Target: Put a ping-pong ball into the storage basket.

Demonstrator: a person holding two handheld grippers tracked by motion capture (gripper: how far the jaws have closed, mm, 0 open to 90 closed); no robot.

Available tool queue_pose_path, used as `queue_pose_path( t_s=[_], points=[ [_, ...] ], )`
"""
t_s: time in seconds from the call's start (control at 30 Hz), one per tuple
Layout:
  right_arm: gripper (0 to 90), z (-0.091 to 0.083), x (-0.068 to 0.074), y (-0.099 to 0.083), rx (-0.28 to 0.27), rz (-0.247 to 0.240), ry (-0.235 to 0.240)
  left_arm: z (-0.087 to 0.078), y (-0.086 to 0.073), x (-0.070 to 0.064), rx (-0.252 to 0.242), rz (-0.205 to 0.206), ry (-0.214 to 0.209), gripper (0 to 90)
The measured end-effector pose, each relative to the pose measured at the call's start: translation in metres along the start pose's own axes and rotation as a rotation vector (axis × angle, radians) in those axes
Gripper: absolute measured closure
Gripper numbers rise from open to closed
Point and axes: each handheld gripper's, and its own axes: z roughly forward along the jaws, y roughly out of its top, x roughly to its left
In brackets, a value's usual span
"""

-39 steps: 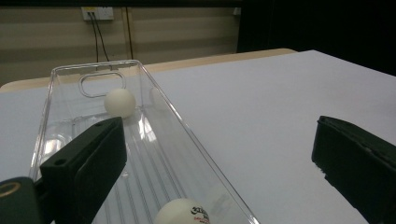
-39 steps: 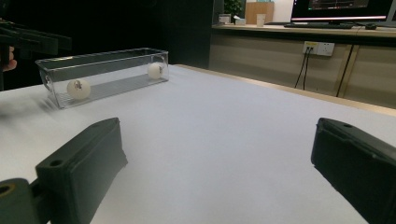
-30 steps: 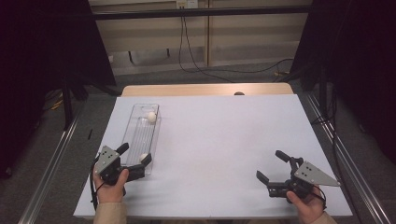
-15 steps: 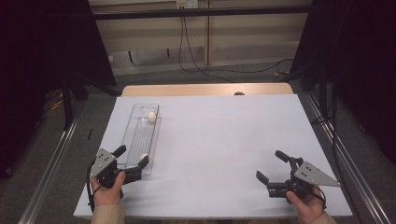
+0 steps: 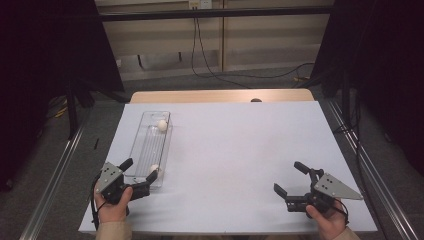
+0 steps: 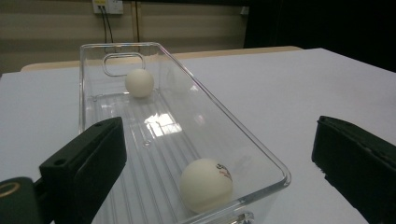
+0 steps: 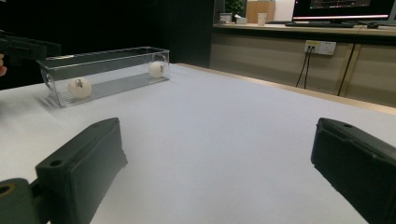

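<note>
A white table (image 5: pixel 235 160) stands in a dim room, with a pale wall panel and hanging cables behind its far edge. A clear plastic tray (image 5: pixel 141 145) lies lengthwise near the table's left edge, running from the near-left corner area toward the far side. The left gripper (image 5: pixel 140 175), held in a hand at the near-left corner, has its jaws spread wide around the tray's near end, touching nothing that can be seen. The right gripper (image 5: pixel 290 181) rests near the near-right corner, well apart from the tray, jaws also wide apart and empty.

From above, the near ball (image 5: pixel 154 168) is a small pale spot just beside the left gripper's jaw, and the far ball (image 5: pixel 161 125) sits at the tray's far end. The left gripper view brings out what the high view cannot: the near ball (image 6: pixel 206 185) carries a small printed mark, too blurred to read, the tray floor is ribbed, and its far wall has a cut-out handle. The right gripper view shows the tray (image 7: pixel 105 74) side-on, a mark on each ball, wall sockets, and a monitor on a desk beyond.
</note>
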Motion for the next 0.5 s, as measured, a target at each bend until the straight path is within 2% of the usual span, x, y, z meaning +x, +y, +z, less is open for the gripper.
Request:
queue_pose_path(
  t_s=[0.5],
  points=[
    [1.7, 0.0010, -0.0007, -0.0006, 0.007, 0.005, -0.002, -0.0018, -0.0026, -0.0004, -0.004, 0.002, 0.008, 3.2]
  ],
)
